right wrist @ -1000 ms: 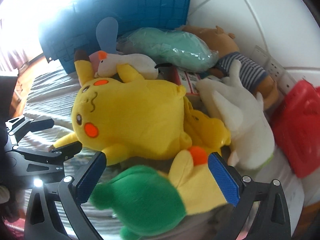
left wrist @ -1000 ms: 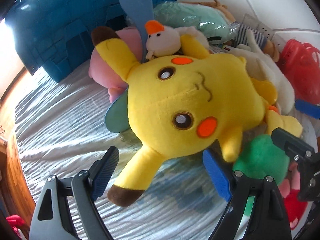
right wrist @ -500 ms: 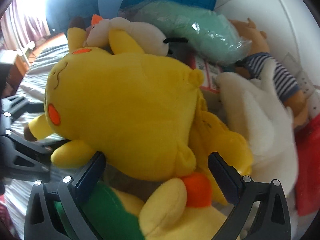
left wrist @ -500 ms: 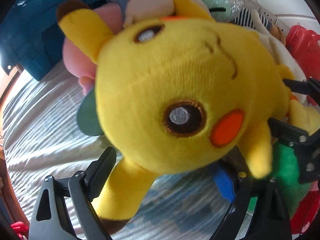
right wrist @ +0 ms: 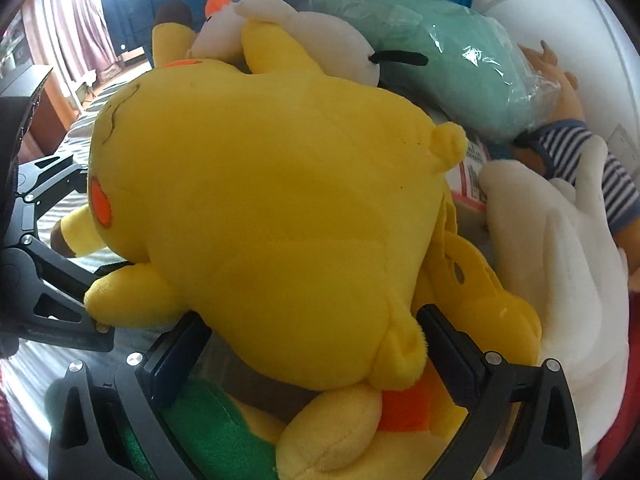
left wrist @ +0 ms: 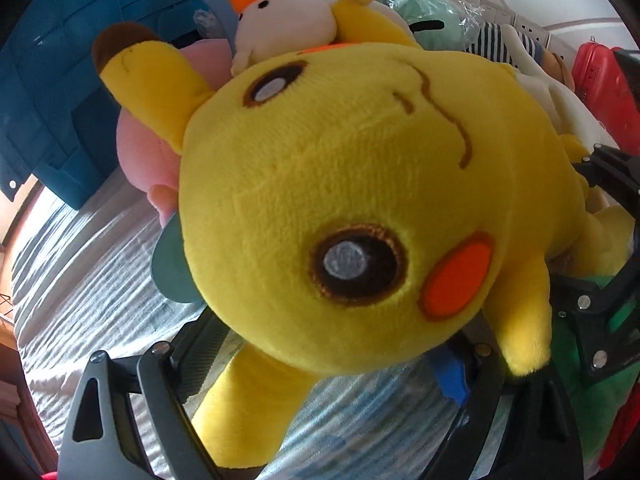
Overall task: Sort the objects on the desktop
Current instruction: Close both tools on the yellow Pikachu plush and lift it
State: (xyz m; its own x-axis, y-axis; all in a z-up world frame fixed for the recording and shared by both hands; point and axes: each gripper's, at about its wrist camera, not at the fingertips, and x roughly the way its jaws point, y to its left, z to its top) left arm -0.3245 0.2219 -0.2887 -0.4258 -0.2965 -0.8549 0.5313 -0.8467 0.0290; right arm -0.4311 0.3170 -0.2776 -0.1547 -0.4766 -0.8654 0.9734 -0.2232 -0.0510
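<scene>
Nearest, in the left wrist view: left gripper (left wrist: 320, 364) spread wide, dark finger (left wrist: 200, 344) at the left, blue pad (left wrist: 452, 376) at the right, nothing pinched. Between and just above them, the head of the big yellow plush (left wrist: 340, 200), one brown-tipped ear hanging down through the gap toward the striped bedcover (left wrist: 80, 280). Head bulging past both pads, so no sure word on contact; at most a light brush.

In the right wrist view: right gripper (right wrist: 312, 344) likewise wide apart, straddling the plush's rump, pads beside the fabric and not seen to squeeze it. Below, a green and yellow toy (right wrist: 224, 448) partly inside the same gap: risk of catching it too.

Long axis of the yellow plush running from head at the left gripper to rump at the right gripper, roughly across both views, belly side up in the pile. Each gripper at its own end, neither plainly nearer; seemingly a two-handed lift in preparation.

Open room: bare bedcover on the head side, clear for pulling away. Crowded elsewhere: small white bird toy (left wrist: 288, 28) resting on the upper ear, pink plush (left wrist: 144, 152) behind the head, white plush (right wrist: 560, 260) touching the far flank.

Farther off: teal bagged cushion (right wrist: 440, 52), red case (left wrist: 600, 88), blue crate (left wrist: 52, 92) at the wall.
</scene>
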